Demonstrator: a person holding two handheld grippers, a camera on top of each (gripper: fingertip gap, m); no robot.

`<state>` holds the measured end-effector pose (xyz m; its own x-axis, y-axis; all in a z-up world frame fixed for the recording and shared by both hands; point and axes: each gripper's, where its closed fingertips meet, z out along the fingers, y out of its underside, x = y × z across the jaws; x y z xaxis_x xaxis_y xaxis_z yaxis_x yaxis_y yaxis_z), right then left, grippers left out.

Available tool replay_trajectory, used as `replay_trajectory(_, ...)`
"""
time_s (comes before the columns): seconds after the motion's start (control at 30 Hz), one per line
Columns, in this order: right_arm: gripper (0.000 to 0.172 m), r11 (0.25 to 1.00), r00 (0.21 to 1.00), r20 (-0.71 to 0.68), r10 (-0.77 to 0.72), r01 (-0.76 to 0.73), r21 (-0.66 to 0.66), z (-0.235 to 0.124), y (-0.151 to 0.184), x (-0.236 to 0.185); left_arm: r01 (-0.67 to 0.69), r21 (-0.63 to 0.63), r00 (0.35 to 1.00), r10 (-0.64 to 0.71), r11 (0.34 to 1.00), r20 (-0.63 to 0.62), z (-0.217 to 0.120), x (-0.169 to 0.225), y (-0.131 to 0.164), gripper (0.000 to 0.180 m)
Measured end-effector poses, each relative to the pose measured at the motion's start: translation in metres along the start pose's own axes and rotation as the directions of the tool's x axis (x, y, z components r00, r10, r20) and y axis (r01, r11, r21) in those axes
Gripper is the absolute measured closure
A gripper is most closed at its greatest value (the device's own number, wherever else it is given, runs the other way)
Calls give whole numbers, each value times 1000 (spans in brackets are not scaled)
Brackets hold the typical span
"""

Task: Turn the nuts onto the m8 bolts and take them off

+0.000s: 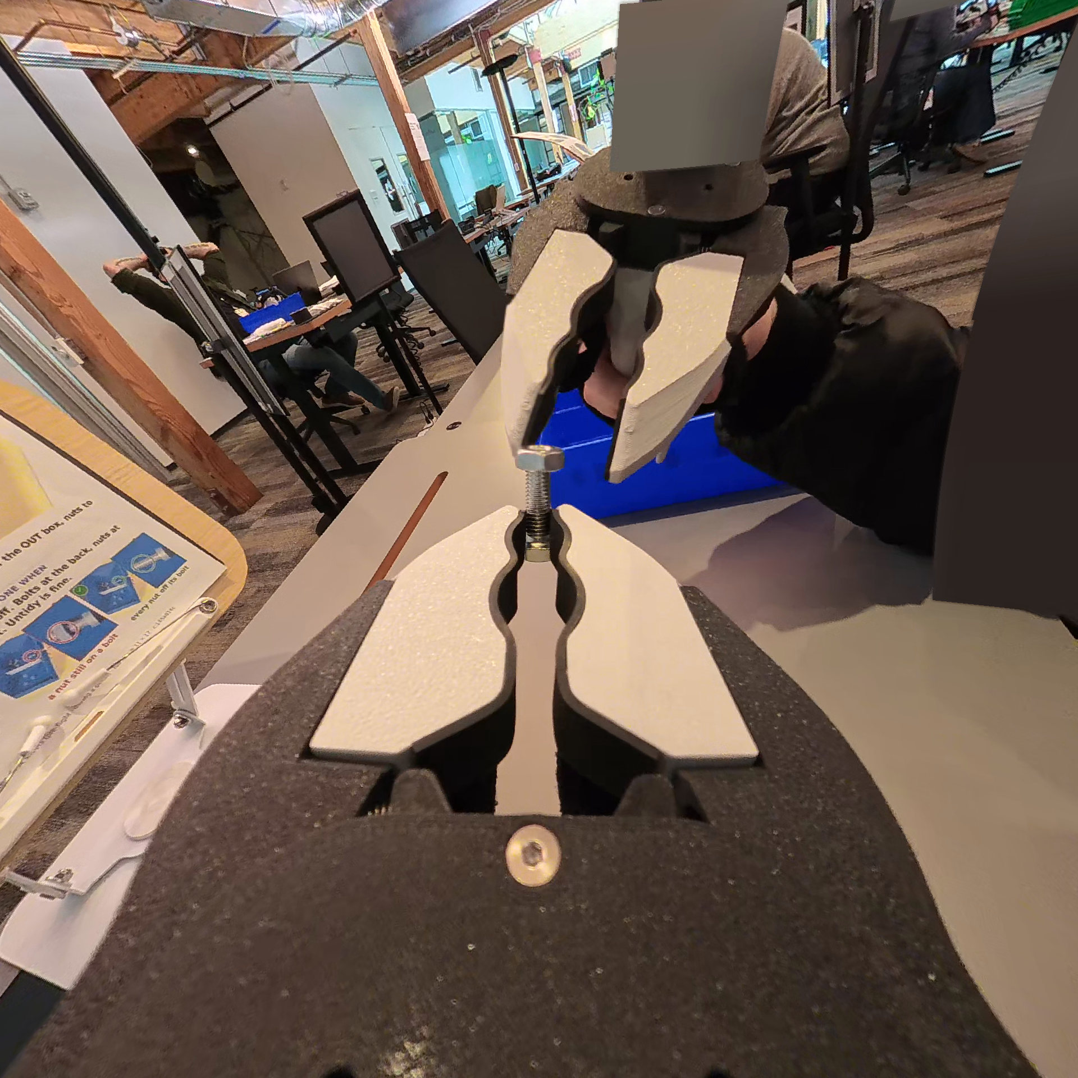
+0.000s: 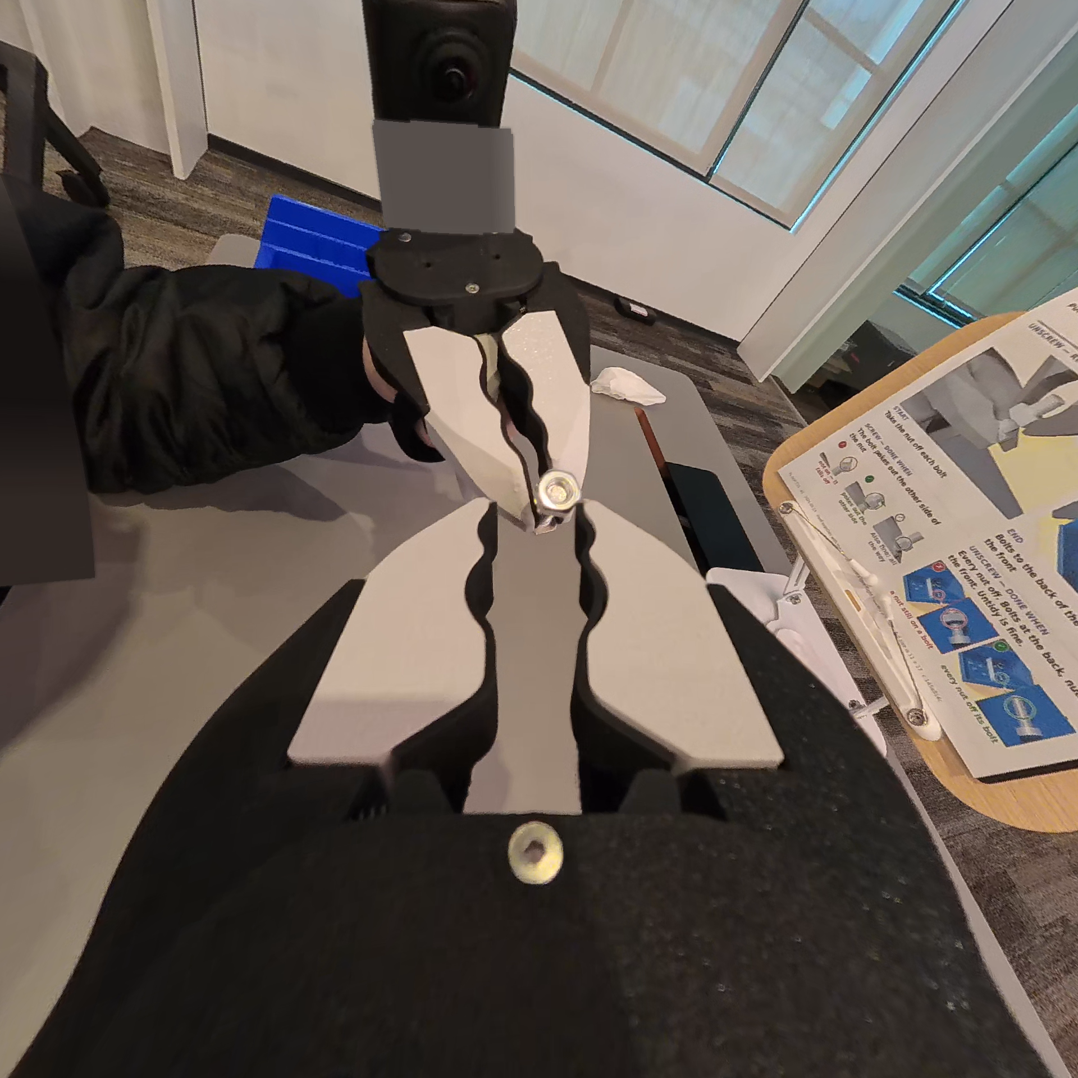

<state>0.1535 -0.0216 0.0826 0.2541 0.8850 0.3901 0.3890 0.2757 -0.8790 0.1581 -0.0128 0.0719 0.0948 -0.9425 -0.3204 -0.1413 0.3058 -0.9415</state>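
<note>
Bolt (image 1: 538, 496) upright, its shank clamped in the left gripper (image 1: 539, 516) above the table (image 1: 875, 758) — nut (image 1: 539, 457) at its top; right gripper (image 1: 569, 461) apart, one fingertip (image 1: 522, 434) at the nut.

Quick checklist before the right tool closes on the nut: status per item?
1. Left tool clamped on bolt: ok.
2. Bolt straight out of its fingers: ok.
3. Nut on the bolt's far end: ok.
4. Right tool open: ok.
5. Nut centred between the right tool's fingers: not ok. One fingertip is at the nut, the other stands off to the side.
6. Thread engagement inside nut: cannot tell.
</note>
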Motion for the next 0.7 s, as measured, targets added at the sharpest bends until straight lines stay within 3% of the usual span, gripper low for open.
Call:
replay_trajectory(0.27, 153, 1000, 1000, 18, -16, 16, -17, -5, -1, -4, 9, 5, 1000, -9, 1000, 16, -3, -5, 0, 173)
replay_trajectory(0.4, 144, 999, 1000, -27, -9, 10, 38, -5, -7, 3, 2, 5, 1000, -2, 1000, -3, -1, 0, -1, 173)
replay_trajectory(0.53, 141, 1000, 1000, 6, -12, 12, -1, -1, 0, -1, 3, 3, 1000, -3, 1000, 2, 0, -1, -1, 173)
replay_trajectory(0.7, 150, 1000, 1000, 21, -5, 5, 0, -4, -2, -3, 14, 12, 1000, -14, 1000, 7, -4, -4, -2, 173)
